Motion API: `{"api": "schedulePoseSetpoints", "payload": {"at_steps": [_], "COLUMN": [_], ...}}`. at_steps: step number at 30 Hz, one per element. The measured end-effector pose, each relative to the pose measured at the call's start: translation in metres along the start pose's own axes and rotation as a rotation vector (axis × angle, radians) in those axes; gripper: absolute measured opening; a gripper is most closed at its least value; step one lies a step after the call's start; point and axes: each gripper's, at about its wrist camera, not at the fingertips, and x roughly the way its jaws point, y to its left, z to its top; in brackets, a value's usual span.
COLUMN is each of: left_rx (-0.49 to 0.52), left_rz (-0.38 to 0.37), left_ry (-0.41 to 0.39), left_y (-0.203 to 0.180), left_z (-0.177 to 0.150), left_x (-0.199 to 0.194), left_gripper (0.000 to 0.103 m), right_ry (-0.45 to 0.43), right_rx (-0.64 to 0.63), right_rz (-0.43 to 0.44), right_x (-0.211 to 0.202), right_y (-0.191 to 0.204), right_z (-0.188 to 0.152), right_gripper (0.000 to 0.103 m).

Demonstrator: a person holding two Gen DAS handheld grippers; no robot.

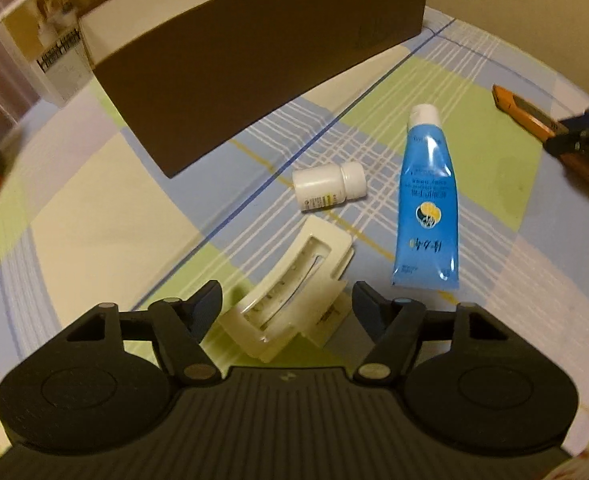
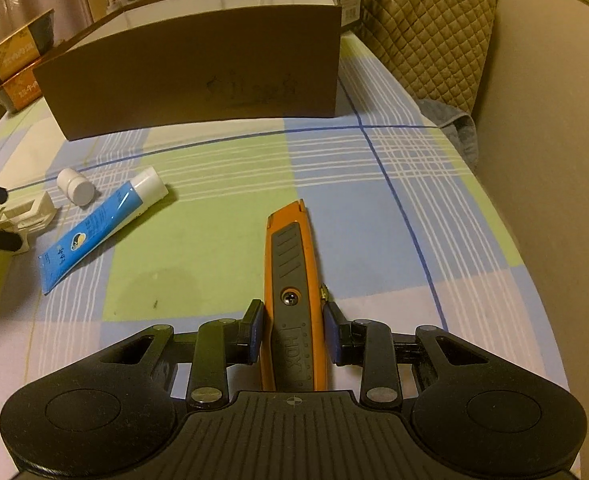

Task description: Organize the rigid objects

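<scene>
Only right wrist view shows right gripper clamping utility knife

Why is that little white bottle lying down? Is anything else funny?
The white bottle is tipped on its side on the checked cloth, cap still on, nothing spilled. The blue tube lies flat beside it. Otherwise nothing looks broken.

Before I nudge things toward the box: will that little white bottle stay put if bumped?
Probably not. The white bottle lies on its side, so its round body would likely roll across the checked cloth. It looks like small, light plastic, so a nudge might send it against the blue tube beside it.
</scene>
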Motion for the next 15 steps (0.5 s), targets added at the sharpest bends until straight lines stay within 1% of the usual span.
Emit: {"api": "schedulePoseSetpoints", "payload": {"at_steps": [2, 6, 11, 15], "left_rx": [-0.030, -0.091, -0.155, -0.225], "left_rz": [-0.018, -0.046, -0.054, -0.067], "left_ry": [0.008, 0.028, 0.065, 0.093], "left_y": [0.003, 0.006, -0.001, -0.012], "left_z": [0.002, 0.002, 0.004, 0.004], "left_x": [0.001, 0.001, -0.002, -0.002], "left_gripper": [0.055, 0.050, 0.042, 0.040], "right_ry": [0.000, 0.001, 0.005, 0.006], "right_rx": [-0.005, -0.022, -0.038, -0.049], "right_rz": [-0.001, -0.003, -0.004, 0.000], "right_x": [0.001, 0.004, 0.004, 0.004], "right_y": [0.002, 0.006, 0.007, 0.007], "right_z": [0.000, 0.002, 0.002, 0.002], "right_gripper": [0.029, 0.029, 0.029, 0.029]}}
